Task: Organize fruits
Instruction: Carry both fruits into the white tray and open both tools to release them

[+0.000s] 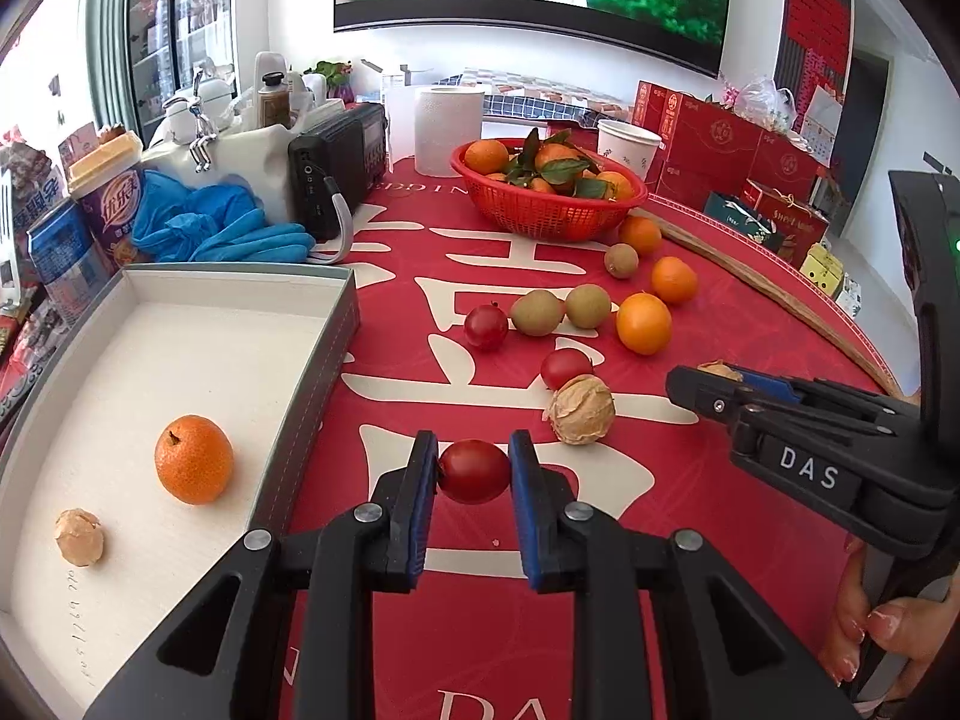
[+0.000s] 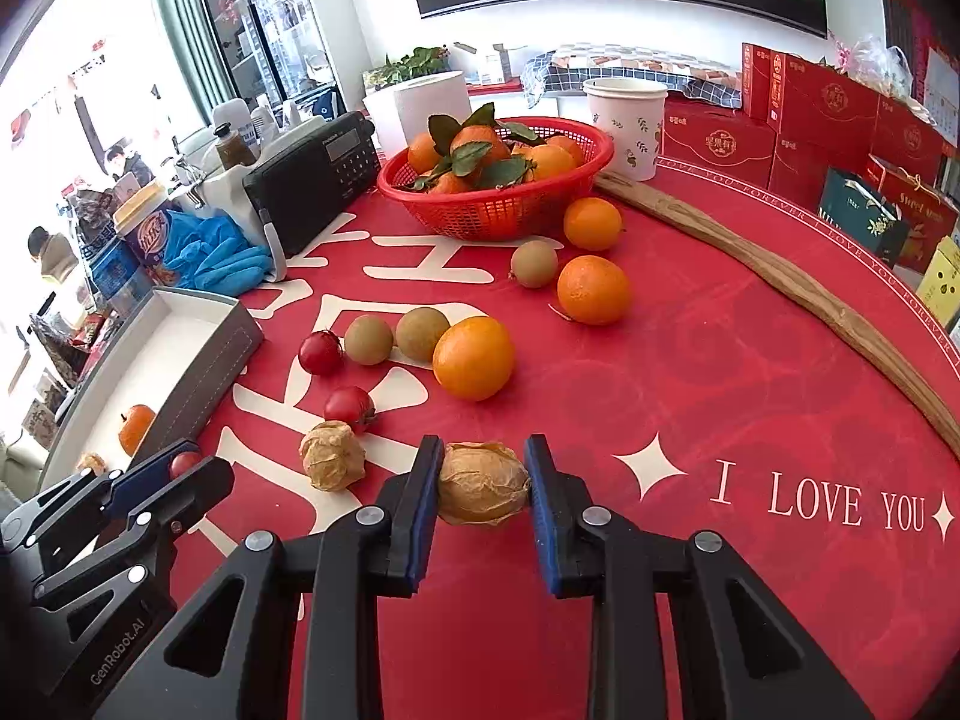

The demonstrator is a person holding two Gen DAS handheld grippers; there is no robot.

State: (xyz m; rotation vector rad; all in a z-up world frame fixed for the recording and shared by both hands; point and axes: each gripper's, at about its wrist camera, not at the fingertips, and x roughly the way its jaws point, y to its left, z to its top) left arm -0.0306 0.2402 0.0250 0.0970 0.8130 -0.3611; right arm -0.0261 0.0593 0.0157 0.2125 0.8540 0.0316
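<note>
My left gripper (image 1: 473, 471) is shut on a red cherry tomato (image 1: 474, 471), just right of the white tray (image 1: 324, 360). Inside the tray lie a small orange (image 1: 193, 459) and a papery husk fruit (image 1: 79, 537). My right gripper (image 2: 483, 483) is shut on a tan husk fruit (image 2: 483, 483) above the red tablecloth. A second husk fruit (image 2: 332, 455) lies to its left. Two cherry tomatoes (image 2: 349, 407), three brown-green round fruits (image 2: 422, 333) and three oranges (image 2: 474, 358) lie loose on the cloth. In the left wrist view the right gripper (image 1: 714, 387) shows at the right.
A red basket (image 2: 498, 204) of leafy oranges stands at the back. Behind it are a paper roll (image 2: 431, 102) and a paper cup (image 2: 627, 123). A black radio (image 2: 312, 180) and blue gloves (image 2: 210, 255) crowd the left. A long wooden stick (image 2: 780, 276) lies along the right.
</note>
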